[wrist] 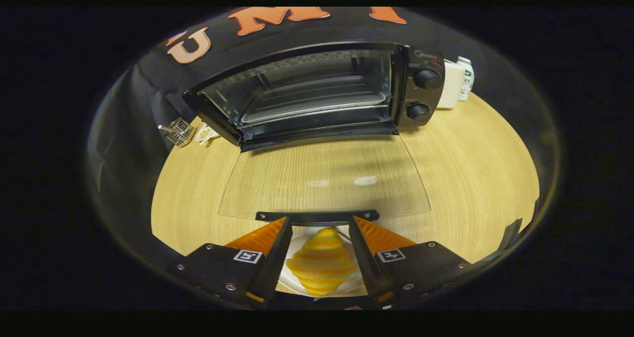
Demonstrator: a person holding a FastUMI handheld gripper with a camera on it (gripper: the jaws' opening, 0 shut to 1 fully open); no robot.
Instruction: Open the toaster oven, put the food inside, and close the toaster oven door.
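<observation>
The jaws of the gripper (321,248) stand apart, one finger on each side of a croissant (321,268); a narrow gap shows between each finger and the pastry, so no grip on it can be confirmed. The croissant lies on a white plate (297,252), directly between the jaws, with its pointed end toward the oven. Just ahead of the fingertips runs the dark handle bar (317,216) of the toaster oven door (324,178), which is fully lowered: its glass pane lies flat above the table (475,178), the wood grain showing through it. Beyond the door, the toaster oven (317,91) stands open, its cavity facing the jaws, with a metal tray (312,101) visible inside. Two control knobs (427,79) sit one above the other on the panel to the right of the cavity. To the right of the oven, a white box (451,91) and a small white bottle (465,77) stand near the booth wall. To the left of the oven, a small wire object (177,131) rests on the table; its nature cannot be determined.
</observation>
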